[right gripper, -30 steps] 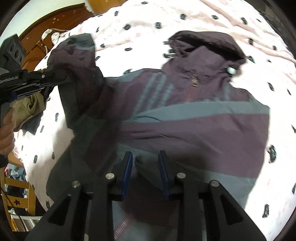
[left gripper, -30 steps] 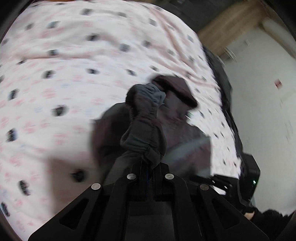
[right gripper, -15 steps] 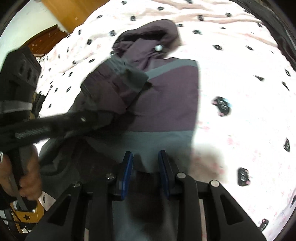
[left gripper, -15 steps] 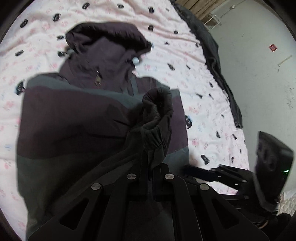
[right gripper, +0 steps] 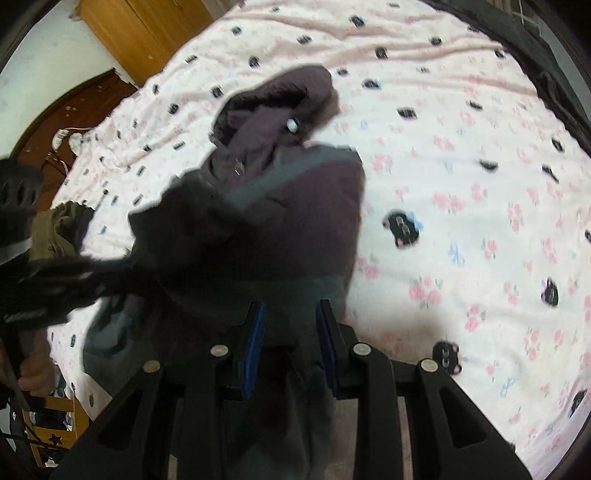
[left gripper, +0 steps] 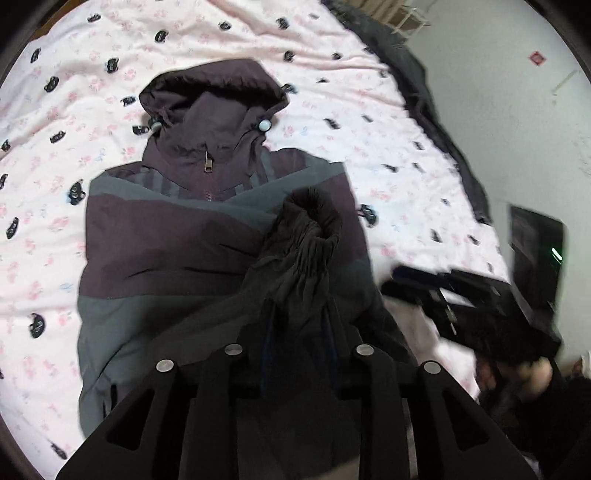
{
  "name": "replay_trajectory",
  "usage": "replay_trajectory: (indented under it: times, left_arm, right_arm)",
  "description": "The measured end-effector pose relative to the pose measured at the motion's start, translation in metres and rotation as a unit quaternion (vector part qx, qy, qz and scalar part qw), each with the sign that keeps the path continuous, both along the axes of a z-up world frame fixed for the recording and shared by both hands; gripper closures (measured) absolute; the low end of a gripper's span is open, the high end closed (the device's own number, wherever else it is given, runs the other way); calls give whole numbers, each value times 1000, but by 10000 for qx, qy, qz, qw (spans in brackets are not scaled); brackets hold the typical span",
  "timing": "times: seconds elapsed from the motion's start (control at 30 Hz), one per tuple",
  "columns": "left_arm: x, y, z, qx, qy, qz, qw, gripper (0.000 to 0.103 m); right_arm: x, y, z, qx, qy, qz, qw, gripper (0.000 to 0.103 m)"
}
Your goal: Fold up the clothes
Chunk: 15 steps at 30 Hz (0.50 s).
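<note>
A purple and grey hooded jacket (left gripper: 166,240) lies face up on the bed, hood (left gripper: 214,96) away from me. Its dark sleeve is folded across the chest, and the gathered cuff (left gripper: 310,221) sticks out past my left gripper (left gripper: 301,314). That gripper's jaws are opening, with the sleeve still lying between them. My right gripper (right gripper: 290,314) hangs over the jacket's (right gripper: 295,206) lower hem. Its blue pads (right gripper: 255,332) stand apart with fabric showing in the gap but not pinched. In the left wrist view, the right gripper (left gripper: 399,284) is blurred beside the jacket's right edge.
The pink patterned bedsheet (left gripper: 74,55) surrounds the jacket. A dark garment (left gripper: 424,92) runs along the bed's far right edge by a white wall. An olive garment (right gripper: 55,232) lies at the left side, near a wooden wardrobe (right gripper: 140,29). A person's hand (right gripper: 33,376) holds the left gripper.
The left gripper carried the sleeve across onto the jacket's front, and its jaws have now parted around the cuff. The right gripper slid along the hem with its jaws unchanged.
</note>
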<state>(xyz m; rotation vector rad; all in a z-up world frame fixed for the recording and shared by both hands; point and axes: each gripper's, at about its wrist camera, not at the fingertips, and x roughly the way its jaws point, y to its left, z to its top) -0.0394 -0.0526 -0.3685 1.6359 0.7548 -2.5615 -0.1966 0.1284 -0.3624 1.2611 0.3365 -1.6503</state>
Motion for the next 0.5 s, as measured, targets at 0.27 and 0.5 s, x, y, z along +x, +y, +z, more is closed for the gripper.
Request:
replay_trajectory:
  times: [0.27, 0.5]
  left_arm:
    - [13, -17, 9, -56, 81, 113, 9999, 68]
    - [0, -72, -26, -897, -333, 276, 9950, 62]
  right_arm:
    - [11, -26, 14, -163, 100, 253, 9995, 73]
    - [20, -37, -11, 203, -305, 247, 9990, 48]
